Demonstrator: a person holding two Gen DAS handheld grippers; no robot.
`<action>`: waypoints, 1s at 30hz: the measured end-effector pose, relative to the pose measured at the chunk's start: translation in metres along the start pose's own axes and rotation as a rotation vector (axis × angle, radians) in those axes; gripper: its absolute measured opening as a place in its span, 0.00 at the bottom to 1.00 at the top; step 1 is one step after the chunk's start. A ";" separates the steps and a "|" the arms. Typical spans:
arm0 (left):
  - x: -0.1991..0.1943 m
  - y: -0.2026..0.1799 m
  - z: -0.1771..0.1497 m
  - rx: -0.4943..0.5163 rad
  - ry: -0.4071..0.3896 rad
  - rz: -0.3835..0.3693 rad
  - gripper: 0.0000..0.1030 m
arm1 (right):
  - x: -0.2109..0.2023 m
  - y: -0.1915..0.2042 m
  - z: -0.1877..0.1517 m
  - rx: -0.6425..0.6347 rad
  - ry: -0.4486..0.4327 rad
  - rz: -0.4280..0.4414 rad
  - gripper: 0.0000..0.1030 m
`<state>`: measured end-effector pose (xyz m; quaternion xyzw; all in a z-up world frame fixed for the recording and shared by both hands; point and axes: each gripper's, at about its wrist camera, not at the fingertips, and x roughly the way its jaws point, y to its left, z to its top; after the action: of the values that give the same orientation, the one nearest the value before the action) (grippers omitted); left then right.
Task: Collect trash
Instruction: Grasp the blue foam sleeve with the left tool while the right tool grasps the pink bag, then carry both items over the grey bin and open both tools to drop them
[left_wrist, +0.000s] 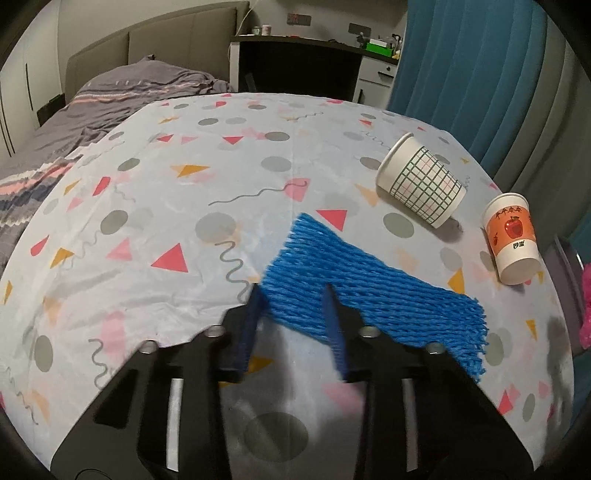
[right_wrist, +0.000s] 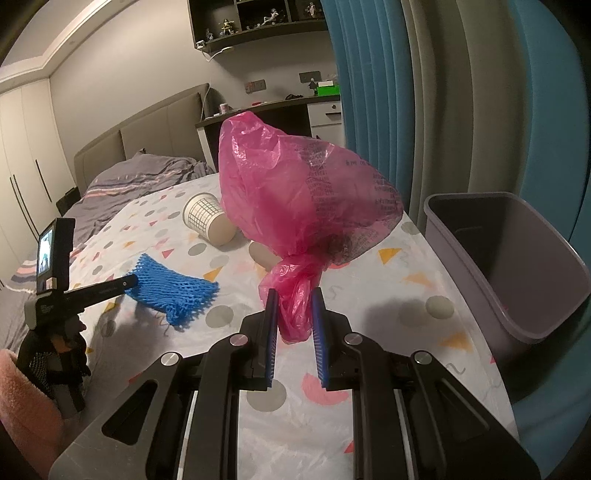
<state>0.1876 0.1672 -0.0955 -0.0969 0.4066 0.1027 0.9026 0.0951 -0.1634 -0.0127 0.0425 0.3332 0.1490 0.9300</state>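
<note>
My left gripper (left_wrist: 293, 291) is shut on the near edge of a blue foam fruit net (left_wrist: 369, 291) and holds it just above the patterned tablecloth; the net also shows in the right wrist view (right_wrist: 173, 291). My right gripper (right_wrist: 293, 299) is shut on the knotted neck of a pink plastic bag (right_wrist: 303, 199) and holds it up over the table. A grid-patterned paper cup (left_wrist: 424, 182) lies on its side; it also shows in the right wrist view (right_wrist: 207, 218). An orange apple-print cup (left_wrist: 511, 240) lies at the right table edge.
A grey bin (right_wrist: 517, 266) stands open beside the table's right edge, next to the blue curtain (right_wrist: 373, 92). A bed (left_wrist: 74, 122) lies left of the table, a dark desk (left_wrist: 295, 66) behind. The tablecloth (left_wrist: 147, 206) covers the table.
</note>
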 end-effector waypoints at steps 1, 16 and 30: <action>0.000 0.000 0.000 0.001 -0.001 0.001 0.17 | -0.001 -0.001 0.001 0.000 0.000 -0.001 0.18; -0.048 -0.011 -0.005 -0.022 -0.127 -0.088 0.05 | -0.012 -0.005 0.000 0.014 -0.019 -0.013 0.18; -0.114 -0.060 0.005 0.058 -0.261 -0.149 0.05 | -0.035 -0.020 -0.002 0.038 -0.065 -0.008 0.18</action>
<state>0.1333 0.0983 -0.0009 -0.0866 0.2805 0.0354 0.9553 0.0728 -0.1931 0.0038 0.0637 0.3055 0.1377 0.9400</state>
